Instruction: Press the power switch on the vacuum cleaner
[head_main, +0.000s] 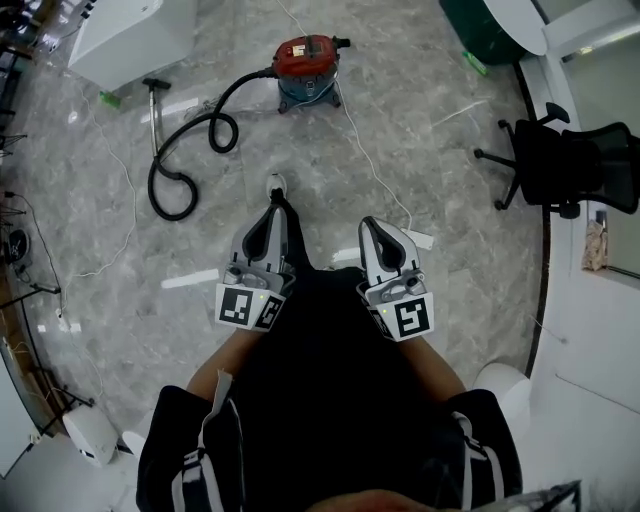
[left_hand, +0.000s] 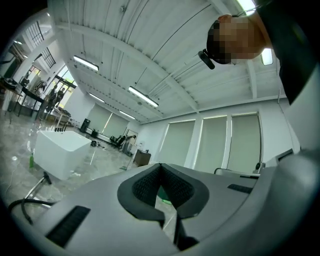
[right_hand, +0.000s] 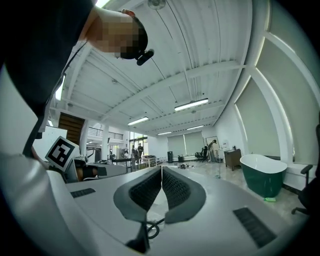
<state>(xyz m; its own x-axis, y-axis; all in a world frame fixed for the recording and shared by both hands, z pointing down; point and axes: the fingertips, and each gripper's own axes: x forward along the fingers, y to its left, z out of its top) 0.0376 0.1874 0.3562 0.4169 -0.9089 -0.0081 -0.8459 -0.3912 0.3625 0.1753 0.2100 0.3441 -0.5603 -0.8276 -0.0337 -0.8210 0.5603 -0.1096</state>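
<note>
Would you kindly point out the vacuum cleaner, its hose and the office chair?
vacuum cleaner (head_main: 308, 58), head view, red lid.
hose (head_main: 151, 186), head view, lower loop.
office chair (head_main: 560, 165), head view, black seat.

No readable text, labels or numbers anywhere.

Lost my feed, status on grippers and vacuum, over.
Left gripper, right gripper shut, empty. Vacuum cleaner on floor ahead, untouched. White cord trails across floor between; hose off left.
</note>
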